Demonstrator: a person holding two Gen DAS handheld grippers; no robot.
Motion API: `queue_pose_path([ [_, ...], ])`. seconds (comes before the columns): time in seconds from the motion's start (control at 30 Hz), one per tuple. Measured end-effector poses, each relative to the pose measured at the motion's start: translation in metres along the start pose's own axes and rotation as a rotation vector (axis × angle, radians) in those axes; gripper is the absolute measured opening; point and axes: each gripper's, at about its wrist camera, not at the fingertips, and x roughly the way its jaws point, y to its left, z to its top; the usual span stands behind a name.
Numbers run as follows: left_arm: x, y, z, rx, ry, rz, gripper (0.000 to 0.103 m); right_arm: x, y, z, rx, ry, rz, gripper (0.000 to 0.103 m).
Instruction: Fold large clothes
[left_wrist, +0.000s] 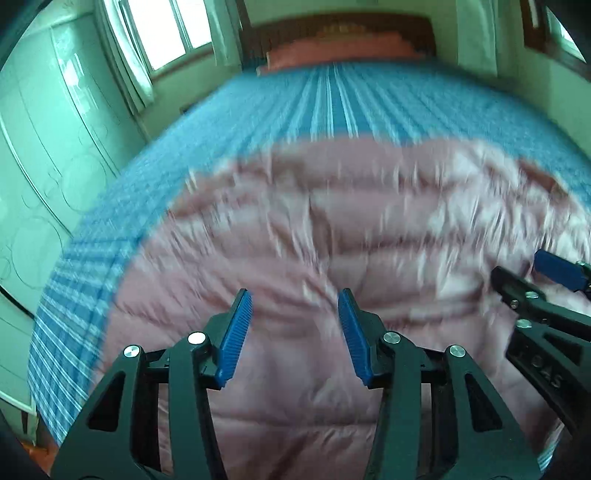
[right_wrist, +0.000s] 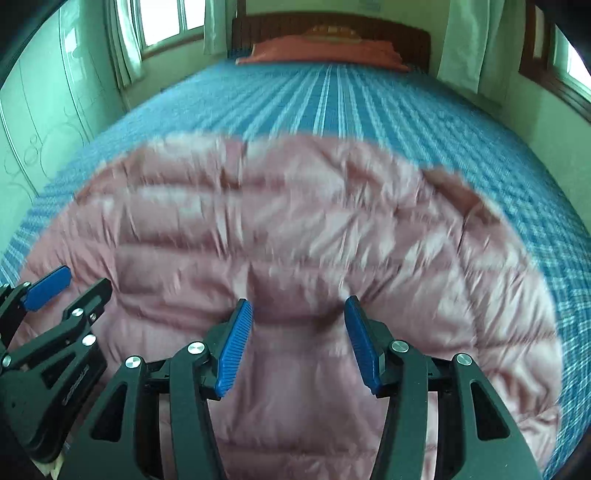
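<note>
Blue ribbed pads up close: the left gripper (left_wrist: 295, 338) has its jaws spread wide, nothing between them, hanging over the near part of the pink quilted puffer jacket (left_wrist: 332, 236). Beside it, the right gripper (right_wrist: 297, 345) is just as wide and empty, above the same garment. That jacket lies spread flat across the near end of the blue striped bedspread (right_wrist: 369, 103). Farther back, a reddish pillow (right_wrist: 325, 51) sits against the dark wooden headboard (right_wrist: 406, 37), with curtained windows (left_wrist: 166, 40) beyond.
</note>
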Motion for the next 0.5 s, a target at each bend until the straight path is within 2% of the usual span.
queue_pose_path([
  [0.1, 0.006, -0.003, 0.02, 0.01, -0.027, 0.027, 0.049, 0.01, 0.002, 0.018, 0.012, -0.003, 0.006, 0.053],
  [0.2, 0.039, -0.005, 0.029, 0.01, 0.028, 0.063, 0.049, 0.028, 0.003, 0.023, 0.018, 0.017, 0.004, 0.053],
  [0.3, 0.066, -0.009, 0.022, -0.006, 0.087, 0.049, 0.049, 0.053, 0.002, 0.014, 0.027, 0.058, 0.013, 0.053],
  [0.37, 0.071, -0.011, 0.02, -0.008, 0.075, 0.059, 0.049, 0.058, 0.002, 0.012, 0.032, 0.051, 0.013, 0.053],
  [0.43, 0.064, -0.012, 0.022, 0.011, 0.068, 0.073, 0.049, 0.046, 0.004, 0.015, 0.022, 0.043, -0.005, 0.053],
  [0.5, 0.05, -0.007, 0.021, -0.024, 0.043, 0.04, 0.049, 0.031, 0.003, 0.014, 0.018, 0.007, 0.0, 0.053],
])
